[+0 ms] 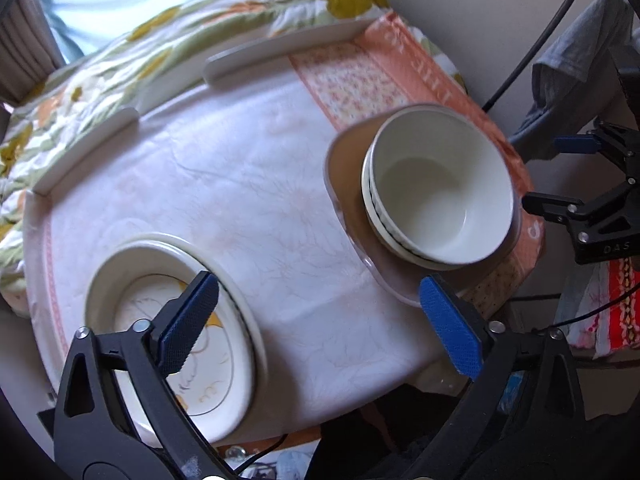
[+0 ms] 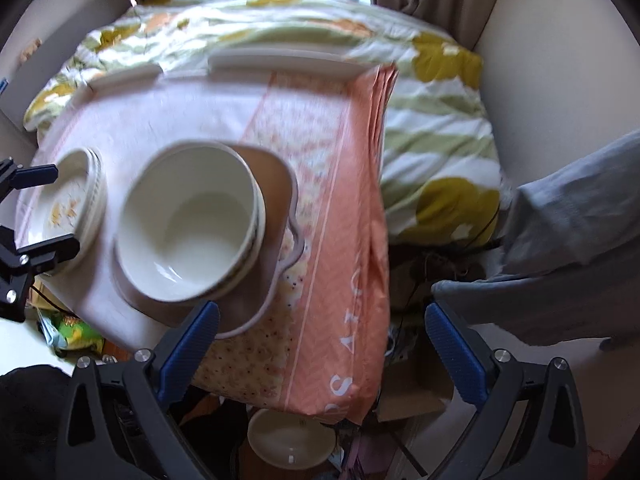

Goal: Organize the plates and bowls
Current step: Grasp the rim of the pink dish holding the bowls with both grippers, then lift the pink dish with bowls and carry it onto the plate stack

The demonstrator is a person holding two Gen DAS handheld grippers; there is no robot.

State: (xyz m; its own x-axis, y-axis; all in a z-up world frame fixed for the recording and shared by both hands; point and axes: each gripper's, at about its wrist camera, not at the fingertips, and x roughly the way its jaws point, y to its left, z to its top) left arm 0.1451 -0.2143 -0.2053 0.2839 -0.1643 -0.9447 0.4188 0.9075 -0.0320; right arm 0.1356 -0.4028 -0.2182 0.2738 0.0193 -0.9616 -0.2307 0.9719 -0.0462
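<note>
Stacked white bowls (image 1: 436, 196) (image 2: 188, 232) sit on a tan mat (image 1: 348, 184) (image 2: 276, 184) at the table's right side. A stack of plates (image 1: 168, 320) (image 2: 72, 204) with a yellow-and-grey drawing lies at the left. My left gripper (image 1: 320, 284) hangs open above the white cloth between the two stacks, its left finger over the plates, nothing between its pads. My right gripper (image 2: 322, 310) is open near the front edge of the mat, empty. Each gripper shows at the edge of the other's view, the right gripper (image 1: 548, 174) beside the bowls and the left gripper (image 2: 60, 210) over the plates.
The small table has a raised white rim (image 1: 276, 50) at the back and an orange patterned cloth (image 2: 340, 200) on the right. Floral bedding (image 2: 440, 120) surrounds it. Another bowl (image 2: 290, 444) lies on the floor below. Grey fabric (image 2: 560, 232) and cables are at the right.
</note>
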